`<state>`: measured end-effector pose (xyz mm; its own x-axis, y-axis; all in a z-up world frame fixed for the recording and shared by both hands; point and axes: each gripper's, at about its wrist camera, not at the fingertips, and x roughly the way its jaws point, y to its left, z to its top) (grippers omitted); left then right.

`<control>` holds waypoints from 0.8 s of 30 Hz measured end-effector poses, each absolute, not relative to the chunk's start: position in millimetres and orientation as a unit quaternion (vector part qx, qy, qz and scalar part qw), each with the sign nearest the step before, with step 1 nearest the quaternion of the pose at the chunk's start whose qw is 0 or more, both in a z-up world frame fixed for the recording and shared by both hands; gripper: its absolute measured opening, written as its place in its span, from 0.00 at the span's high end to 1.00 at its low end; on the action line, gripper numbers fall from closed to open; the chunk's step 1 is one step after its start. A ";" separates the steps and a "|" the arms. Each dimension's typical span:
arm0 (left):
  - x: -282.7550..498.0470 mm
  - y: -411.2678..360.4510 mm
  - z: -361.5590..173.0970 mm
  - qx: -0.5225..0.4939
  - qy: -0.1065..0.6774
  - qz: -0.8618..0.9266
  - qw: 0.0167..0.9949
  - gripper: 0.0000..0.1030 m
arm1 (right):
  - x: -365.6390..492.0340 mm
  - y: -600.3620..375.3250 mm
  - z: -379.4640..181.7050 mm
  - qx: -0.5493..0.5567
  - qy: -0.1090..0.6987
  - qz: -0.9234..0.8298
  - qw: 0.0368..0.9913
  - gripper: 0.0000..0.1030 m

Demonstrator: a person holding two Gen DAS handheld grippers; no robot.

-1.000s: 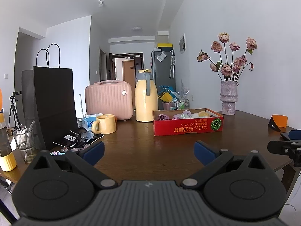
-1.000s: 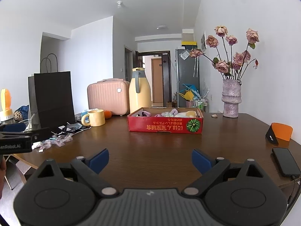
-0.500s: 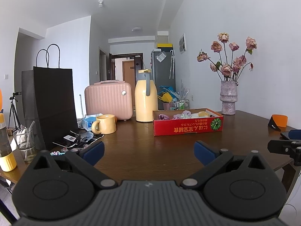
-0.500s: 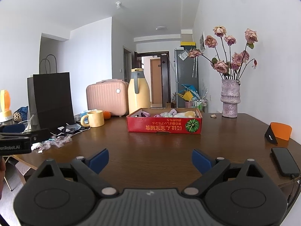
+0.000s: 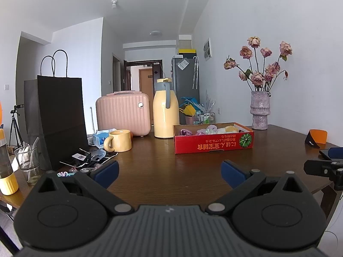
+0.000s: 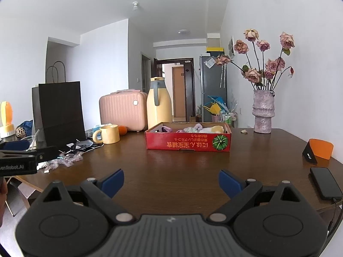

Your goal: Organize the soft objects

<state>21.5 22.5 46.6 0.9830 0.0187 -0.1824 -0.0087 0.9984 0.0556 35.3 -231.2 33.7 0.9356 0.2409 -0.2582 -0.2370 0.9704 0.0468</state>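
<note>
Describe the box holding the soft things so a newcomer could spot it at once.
Find the dark brown wooden table. Toward its far side, right of the tall pale yellow thermos jug, sits a shallow red cardboard box of pastel soft items. Only it bears yellow lettering and a green pumpkin picture.

Box (image 5: 214,144) mid-frame on table (image 5: 171,171), soft items (image 5: 211,129) inside. Jug (image 5: 165,109) behind box, at its left end; suitcase (image 5: 123,112) left of jug. Mug (image 5: 119,140) before suitcase. Bag (image 5: 57,120) far left. Vase (image 5: 260,110) right of box. Phone (image 6: 325,183) at frame's right edge.

red box (image 6: 188,143) (watermelon print), pink suitcase (image 5: 123,112)
</note>
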 end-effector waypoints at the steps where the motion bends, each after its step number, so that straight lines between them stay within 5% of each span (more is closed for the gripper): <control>1: 21.4 22.3 46.7 0.027 0.092 0.007 0.995 0.00 | 35.1 -231.2 33.7 0.007 0.132 0.122 0.984 0.07; 24: 22.2 23.0 45.5 0.028 0.089 0.003 0.996 0.00 | 35.4 -233.2 34.0 0.012 0.133 0.120 0.984 0.07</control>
<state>22.2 23.0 45.5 0.9841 0.0105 -0.1774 -0.0004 0.9984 0.0571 35.4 -233.2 34.0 0.9360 0.2388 -0.2588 -0.2324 0.9710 0.0554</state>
